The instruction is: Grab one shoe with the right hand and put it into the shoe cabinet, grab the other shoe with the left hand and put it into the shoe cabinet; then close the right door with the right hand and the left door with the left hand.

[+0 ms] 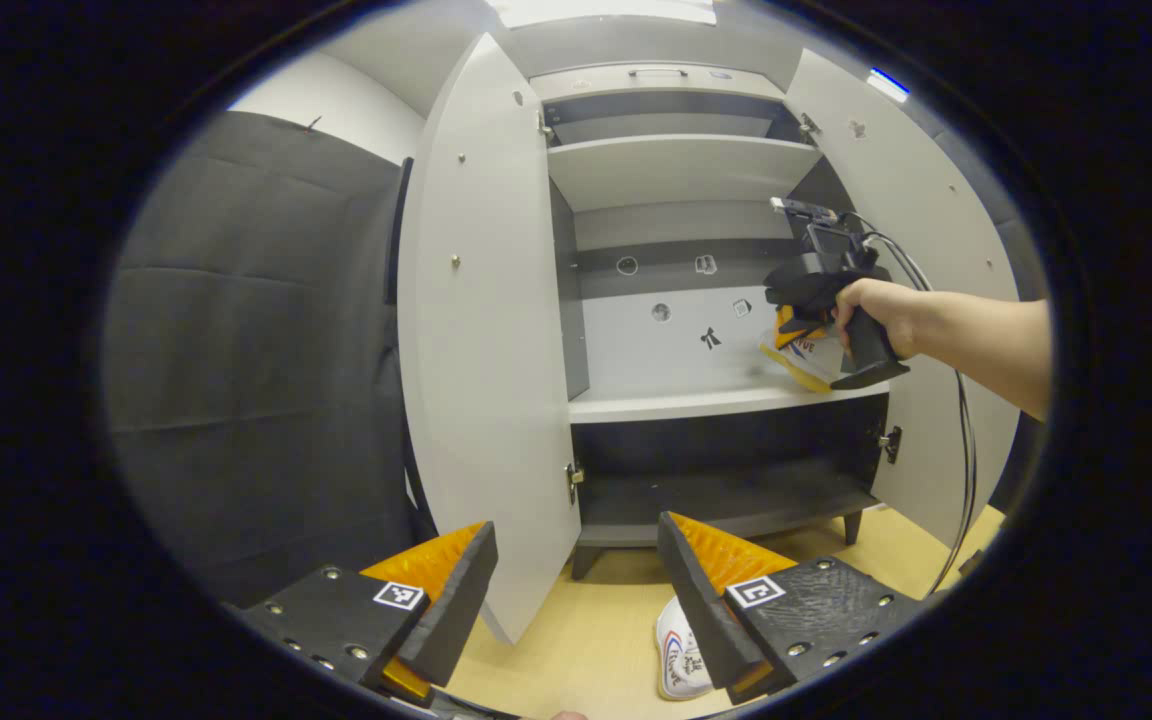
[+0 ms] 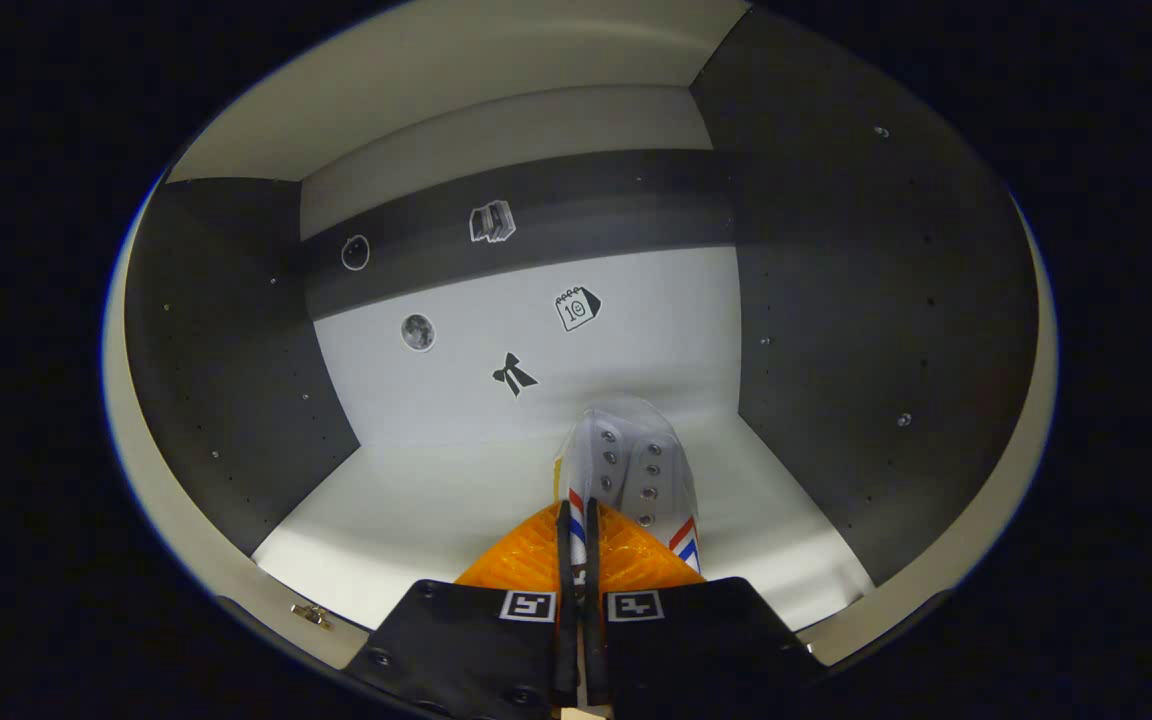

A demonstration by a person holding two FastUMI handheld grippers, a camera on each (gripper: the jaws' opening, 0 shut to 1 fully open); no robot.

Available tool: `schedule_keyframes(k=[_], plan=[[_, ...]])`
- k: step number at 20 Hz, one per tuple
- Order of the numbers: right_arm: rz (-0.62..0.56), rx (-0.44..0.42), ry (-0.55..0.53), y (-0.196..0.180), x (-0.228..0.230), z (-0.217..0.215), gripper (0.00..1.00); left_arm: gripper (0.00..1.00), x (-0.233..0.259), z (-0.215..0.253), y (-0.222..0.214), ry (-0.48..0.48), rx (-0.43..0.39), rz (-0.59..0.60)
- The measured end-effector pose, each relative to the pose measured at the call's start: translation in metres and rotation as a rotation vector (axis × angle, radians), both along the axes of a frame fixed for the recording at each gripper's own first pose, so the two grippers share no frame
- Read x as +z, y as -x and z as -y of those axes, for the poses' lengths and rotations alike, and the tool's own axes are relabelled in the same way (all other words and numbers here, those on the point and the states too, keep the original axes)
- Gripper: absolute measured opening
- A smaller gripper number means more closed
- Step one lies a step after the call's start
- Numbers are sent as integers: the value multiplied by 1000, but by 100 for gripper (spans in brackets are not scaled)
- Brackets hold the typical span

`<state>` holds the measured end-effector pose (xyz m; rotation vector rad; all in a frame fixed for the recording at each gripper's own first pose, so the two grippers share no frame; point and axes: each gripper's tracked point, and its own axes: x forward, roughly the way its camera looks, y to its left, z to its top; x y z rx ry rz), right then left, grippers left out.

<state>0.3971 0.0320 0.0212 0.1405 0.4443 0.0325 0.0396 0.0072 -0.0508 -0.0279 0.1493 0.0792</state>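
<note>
Two shoes are counted. Your right gripper (image 2: 576, 560) is closed narrow on the first sneaker (image 2: 631, 470), both fingers pinching its heel collar, toe pointing ahead into the cabinet's middle compartment; whether the sole touches the shelf (image 2: 416, 500) cannot be told. Five stickers (image 2: 514, 374) mark the back panel beyond that sneaker. Your left gripper (image 1: 576, 590) stands wide and holds nothing; the second sneaker (image 1: 681, 650) lies on the wooden floor (image 1: 586, 640) just below its right finger. Ahead of the left gripper, the shoe cabinet (image 1: 676, 170) has two doors, left door (image 1: 476, 330) and right door (image 1: 921, 260), both open, with your right hand (image 1: 871, 310) reaching into the cabinet's middle compartment.
</note>
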Motion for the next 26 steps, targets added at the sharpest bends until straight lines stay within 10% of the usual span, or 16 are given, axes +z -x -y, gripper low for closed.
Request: schedule_keyframes(k=[4, 7, 9, 26], plan=[[47, 10, 22, 0, 12, -2, 26, 93, -16, -2, -9, 11, -16, -48], [113, 10, 46, 17, 33, 4, 81, 93, -26, -4, -20, 20, -37, -77], [176, -2, 55, 34, 53, 13, 96, 93, -31, -3, -28, 10, -62, -89], [329, 31, 211, 219, 75, 57, 100, 93, -139, 72, -83, 81, -365, -345]])
